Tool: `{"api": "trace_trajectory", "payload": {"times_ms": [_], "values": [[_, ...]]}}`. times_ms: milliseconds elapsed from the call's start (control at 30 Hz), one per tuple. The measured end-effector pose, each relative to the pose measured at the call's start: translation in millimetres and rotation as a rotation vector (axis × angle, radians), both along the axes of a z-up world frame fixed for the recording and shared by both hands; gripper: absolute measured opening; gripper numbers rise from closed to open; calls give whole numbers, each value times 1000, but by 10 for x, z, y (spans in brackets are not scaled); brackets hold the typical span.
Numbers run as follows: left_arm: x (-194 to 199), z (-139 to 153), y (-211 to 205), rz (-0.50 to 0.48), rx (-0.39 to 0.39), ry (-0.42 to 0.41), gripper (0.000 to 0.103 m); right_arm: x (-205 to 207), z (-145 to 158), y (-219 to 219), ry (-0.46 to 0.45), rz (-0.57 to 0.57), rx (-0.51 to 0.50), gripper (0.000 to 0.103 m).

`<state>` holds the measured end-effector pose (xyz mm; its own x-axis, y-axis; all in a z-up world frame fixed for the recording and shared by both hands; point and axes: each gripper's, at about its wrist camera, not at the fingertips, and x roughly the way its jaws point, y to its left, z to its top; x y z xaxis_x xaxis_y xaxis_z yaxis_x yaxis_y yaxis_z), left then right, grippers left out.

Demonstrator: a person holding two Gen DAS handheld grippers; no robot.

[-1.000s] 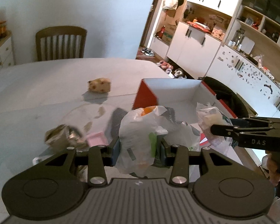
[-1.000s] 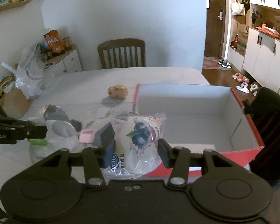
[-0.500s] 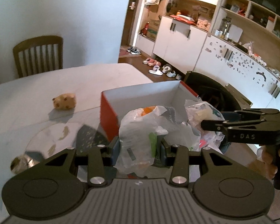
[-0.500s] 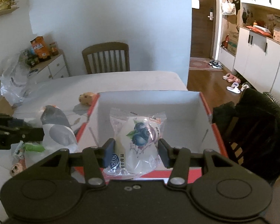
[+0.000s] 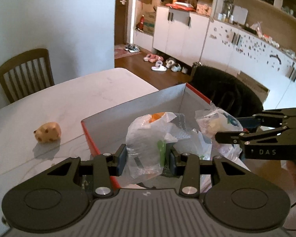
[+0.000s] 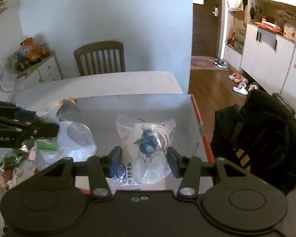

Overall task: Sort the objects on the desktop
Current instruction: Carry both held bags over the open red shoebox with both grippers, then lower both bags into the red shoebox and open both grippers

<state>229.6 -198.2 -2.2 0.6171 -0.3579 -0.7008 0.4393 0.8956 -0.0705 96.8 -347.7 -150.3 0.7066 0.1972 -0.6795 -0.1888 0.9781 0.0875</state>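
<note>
On the side of your right tongs point(image 5: 227, 132), seen from the left wrist camera, you can read "DAS" in pale capitals on the black body. On your left tongs point(image 6: 49, 127), seen from the right wrist camera, the body carries "Robot.AI" in white. The blueberry snack packet point(image 6: 146, 148) that your right tongs hold shows a round blue badge at its lower left reading "kong", with the first letters hidden behind the finger; the small characters beside it are too blurred to read. The white plastic bag point(image 5: 148, 142) held in your left tongs shows dark print near its top, perhaps "REP", mirrored and unclear.
</note>
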Motion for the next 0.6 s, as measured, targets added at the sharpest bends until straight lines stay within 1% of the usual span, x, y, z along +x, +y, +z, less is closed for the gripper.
{"api": "trace_trajectory", "payload": {"times_ms": [167, 300, 433, 600], "values": [[205, -135, -136, -25, 61, 28, 41, 133, -111, -65, 24, -2, -11, 50], [363, -271, -202, -32, 88, 71, 42, 240, -208, -71, 48, 11, -25, 50], [459, -415, -320, -65, 142, 96, 42, 334, -339, -33, 80, 40, -39, 50], [576, -602, -421, -85, 176, 144, 42, 428, -522, 39, 133, 78, -55, 50]]}}
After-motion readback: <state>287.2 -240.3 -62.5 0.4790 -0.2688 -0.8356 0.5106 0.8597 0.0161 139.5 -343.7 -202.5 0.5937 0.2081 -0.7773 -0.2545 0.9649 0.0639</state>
